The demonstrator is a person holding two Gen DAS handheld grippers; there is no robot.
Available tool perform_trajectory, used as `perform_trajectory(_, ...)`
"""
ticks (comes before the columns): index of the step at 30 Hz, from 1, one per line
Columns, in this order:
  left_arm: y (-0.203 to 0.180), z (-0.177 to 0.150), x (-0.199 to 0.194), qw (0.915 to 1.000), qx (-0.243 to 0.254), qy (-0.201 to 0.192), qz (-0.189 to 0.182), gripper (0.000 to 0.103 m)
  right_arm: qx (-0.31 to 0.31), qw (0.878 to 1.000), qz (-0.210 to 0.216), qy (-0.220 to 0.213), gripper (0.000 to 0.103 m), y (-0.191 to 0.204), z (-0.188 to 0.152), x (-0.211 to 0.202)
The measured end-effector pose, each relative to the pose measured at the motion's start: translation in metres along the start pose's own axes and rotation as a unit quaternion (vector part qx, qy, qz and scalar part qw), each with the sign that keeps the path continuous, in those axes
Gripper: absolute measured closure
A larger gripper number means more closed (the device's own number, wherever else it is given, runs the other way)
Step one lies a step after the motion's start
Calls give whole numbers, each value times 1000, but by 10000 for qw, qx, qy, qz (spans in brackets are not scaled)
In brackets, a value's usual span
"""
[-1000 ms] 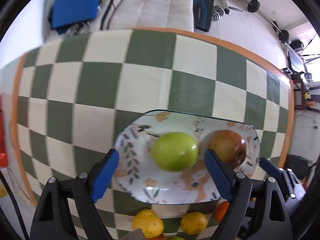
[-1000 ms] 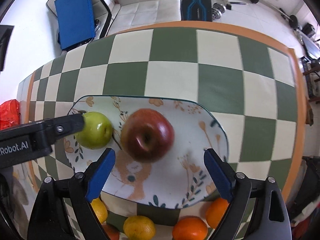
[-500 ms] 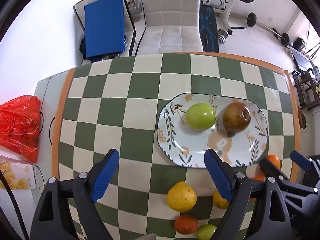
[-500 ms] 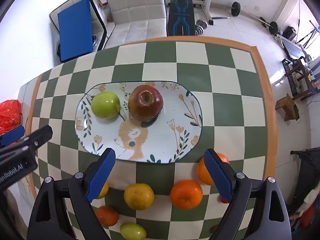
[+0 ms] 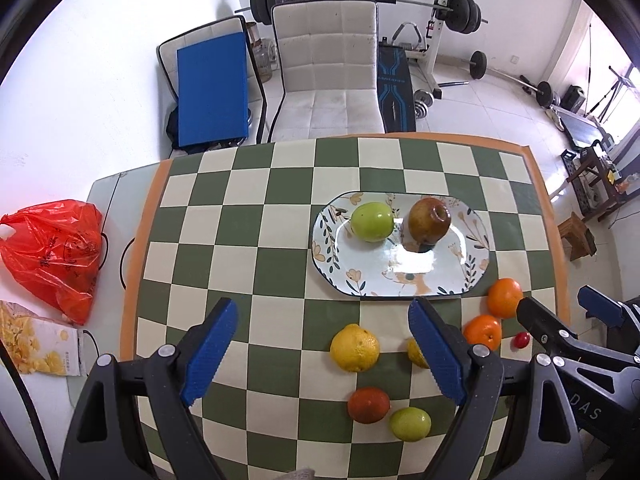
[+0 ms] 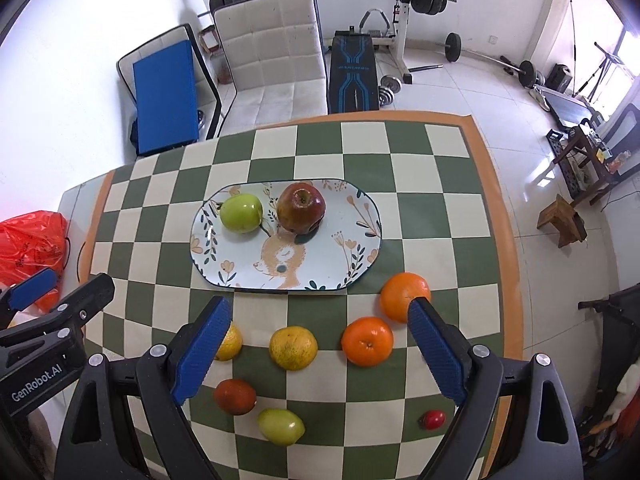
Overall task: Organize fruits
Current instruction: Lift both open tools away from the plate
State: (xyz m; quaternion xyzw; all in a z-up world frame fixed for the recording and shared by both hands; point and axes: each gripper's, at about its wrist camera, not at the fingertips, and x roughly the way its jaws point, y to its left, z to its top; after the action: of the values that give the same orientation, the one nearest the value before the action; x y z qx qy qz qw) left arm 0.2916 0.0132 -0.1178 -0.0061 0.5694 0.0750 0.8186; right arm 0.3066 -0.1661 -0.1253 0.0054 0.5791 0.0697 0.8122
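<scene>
Fruits: green apple (image 6: pixel 241 213) & red apple (image 6: pixel 301 208) sit side by side on plate (image 6: pixel 360 216); oranges (image 6: pixel 367 341) etc. loose on checked cloth (image 6: pixel 432 208) near plate. Left gripper (image 5: pixel 322 351) & right gripper (image 6: pixel 319 351) both spread wide, holding nothing, above the cloth.

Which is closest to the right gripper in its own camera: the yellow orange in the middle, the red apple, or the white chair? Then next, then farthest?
From the right gripper:
1. Yellow orange, on the cloth between the fingers.
2. Red apple, on the plate beyond.
3. White chair, past the table's far edge.
</scene>
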Motion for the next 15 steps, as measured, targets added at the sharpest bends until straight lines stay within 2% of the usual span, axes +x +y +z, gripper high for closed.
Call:
perform_trajectory(5,3,-5,-21,9998,-33,-175,-74,16,41,9997,-12,-230,11,2,-12,-29)
perform_trajectory(10,7,-9,-28,9995,-72,-255,-169,16,177,9996,127,-202,11,-2,-24,-36)
perform_trajectory(11,8,-10,-25,9996,-74,-219,-150,15,194,9996,146,-119,11,-2,-28,-31)
perform_trajectory(13,10,-17,-10,9999,-68,-31,-109,1,238,9994,204,171,11,-3,-41,-13)
perform_trajectory(15,13,-27,9,9998,-64,176,24,1,271,9971,308,643,11,-3,-60,18)
